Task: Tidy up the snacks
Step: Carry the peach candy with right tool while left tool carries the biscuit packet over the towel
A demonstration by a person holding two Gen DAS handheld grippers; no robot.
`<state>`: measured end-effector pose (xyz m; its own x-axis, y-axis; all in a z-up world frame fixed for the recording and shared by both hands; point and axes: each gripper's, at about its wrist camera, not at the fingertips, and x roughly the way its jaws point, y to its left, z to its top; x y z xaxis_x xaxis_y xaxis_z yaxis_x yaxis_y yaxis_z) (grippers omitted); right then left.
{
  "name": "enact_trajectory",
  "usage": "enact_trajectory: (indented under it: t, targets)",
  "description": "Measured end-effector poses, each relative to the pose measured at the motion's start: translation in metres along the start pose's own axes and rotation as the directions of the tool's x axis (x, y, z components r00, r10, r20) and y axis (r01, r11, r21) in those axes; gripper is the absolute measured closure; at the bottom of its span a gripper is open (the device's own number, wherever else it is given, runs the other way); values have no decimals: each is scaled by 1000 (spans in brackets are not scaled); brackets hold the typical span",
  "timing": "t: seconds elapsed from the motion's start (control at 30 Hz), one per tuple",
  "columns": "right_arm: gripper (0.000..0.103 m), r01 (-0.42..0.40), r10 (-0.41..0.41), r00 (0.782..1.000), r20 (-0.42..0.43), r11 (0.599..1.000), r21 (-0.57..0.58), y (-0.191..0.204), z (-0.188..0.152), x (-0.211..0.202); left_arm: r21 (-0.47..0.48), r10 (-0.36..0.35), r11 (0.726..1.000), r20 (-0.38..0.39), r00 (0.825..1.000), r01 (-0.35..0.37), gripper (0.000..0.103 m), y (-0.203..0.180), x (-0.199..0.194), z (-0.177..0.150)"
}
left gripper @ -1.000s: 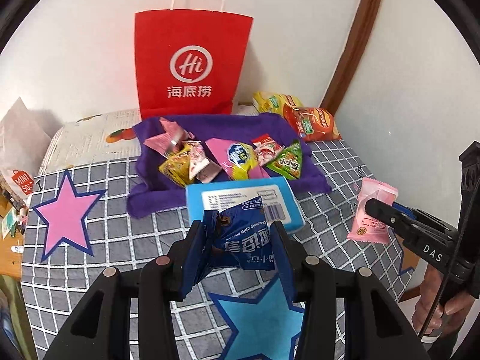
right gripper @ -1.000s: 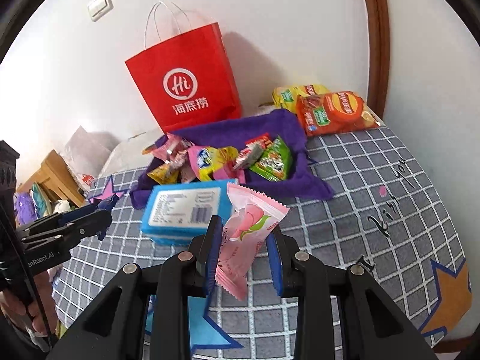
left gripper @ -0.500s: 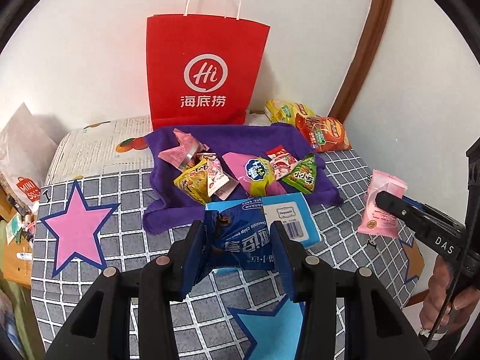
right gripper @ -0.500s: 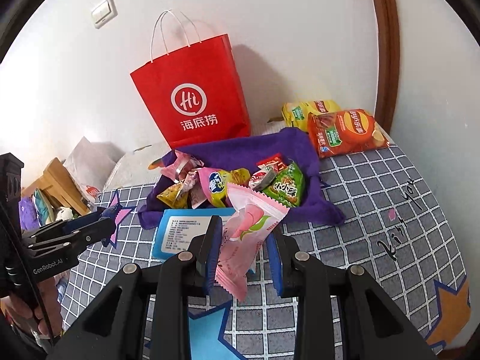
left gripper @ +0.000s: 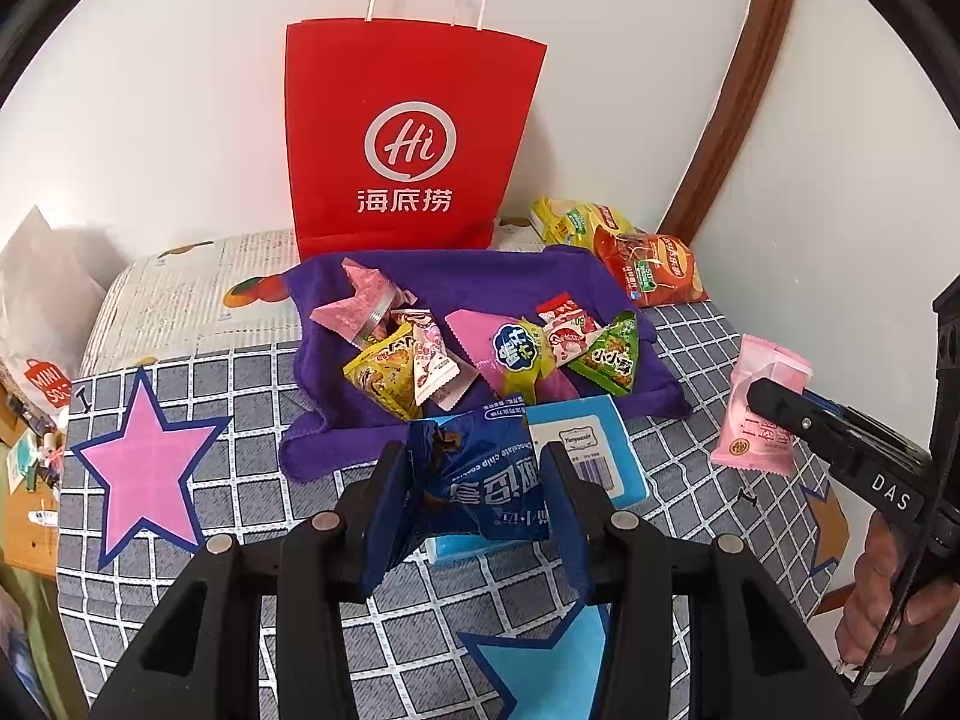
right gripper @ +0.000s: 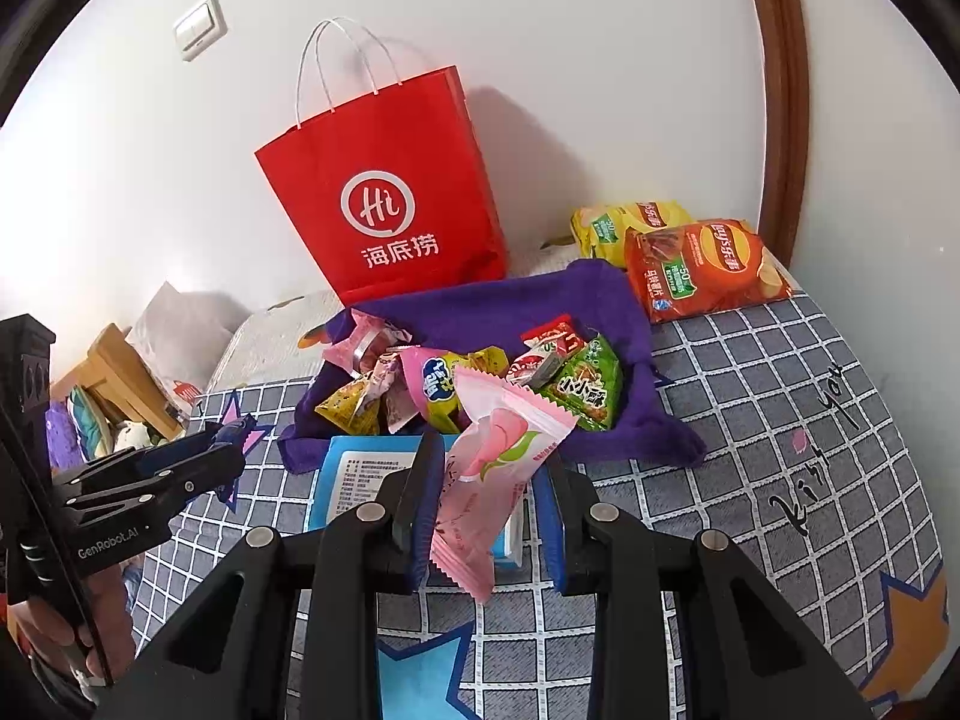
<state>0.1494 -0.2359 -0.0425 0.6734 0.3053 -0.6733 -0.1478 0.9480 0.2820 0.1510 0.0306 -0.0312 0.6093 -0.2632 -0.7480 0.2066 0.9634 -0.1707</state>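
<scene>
Blue foil catches the eye first: the left gripper [left gripper: 474, 480] has its jaws closed on a dark blue cookie packet [left gripper: 480, 480], held up clear of the bed with its torn top edge pointing away. Beside it, the right gripper [right gripper: 489, 498] pinches a pink peach-print packet [right gripper: 498, 468] between its blue pads, the wrapper hanging tilted with its lower crimped edge below the fingers. Both are raised above a grey checked bedspread [right gripper: 780, 420] printed with stars, a pink star [left gripper: 144, 462] to the left. Just ahead of the grippers lies a light blue flat pack [left gripper: 594, 450] with a white label and barcode, resting against the near edge of a purple cloth [left gripper: 492, 282]. On that cloth sits a loose pile of small snacks: a yellow triangular packet [left gripper: 384, 372], a green triangular packet [left gripper: 609, 360], a red and white packet [left gripper: 564, 324], and a pale pink wrapper [left gripper: 360, 306] at the back. Behind the cloth a red paper bag [left gripper: 408, 138] with white handles stands upright against the wall. To its right, near the wooden door frame [right gripper: 780, 90], an orange crisp bag [right gripper: 702, 264] lies partly over a yellow crisp bag [right gripper: 624, 225]
</scene>
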Motion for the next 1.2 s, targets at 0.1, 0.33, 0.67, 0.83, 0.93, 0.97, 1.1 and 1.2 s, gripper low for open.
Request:
enact_trajectory:
  t: [0.1,0.33,0.67,0.83,0.93,0.97,1.1,1.2]
  targets:
    - [73,3,-3,1000,-1,1000,-2,-1,2,2,1,0,1000,-3,1000,0,60,-1,3,2]
    - [73,0,0,1000,-4,1000,9,-5,7,8,1,3,1000,-8,1000,-3,60,3,11,9]
    - [73,5,-5,1000,-9,1000,-6,-10,23,24,-24,12,1000,-16,1000,-12,60,14,29,22]
    - [73,4,-4,1000,-13,1000,-17,-12,35,38,-18,20,1000,-20,1000,-20,60,14,40,33]
    - [73,10,-11,1000,-22,1000,-13,-13,41,48,-13,27,1000,-22,999,-27,60,14,48,42]
    - [73,1,-1,1000,-26,1000,-13,-13,43,52,-11,28,1000,-21,999,-28,60,14,50,44]
    - [73,-6,6,999,-38,1000,-8,-16,48,66,-11,36,999,-23,999,-36,60,16,58,54]
    - [73,-9,8,999,-47,1000,-1,-19,51,76,-7,41,999,-19,999,-41,60,19,64,59]
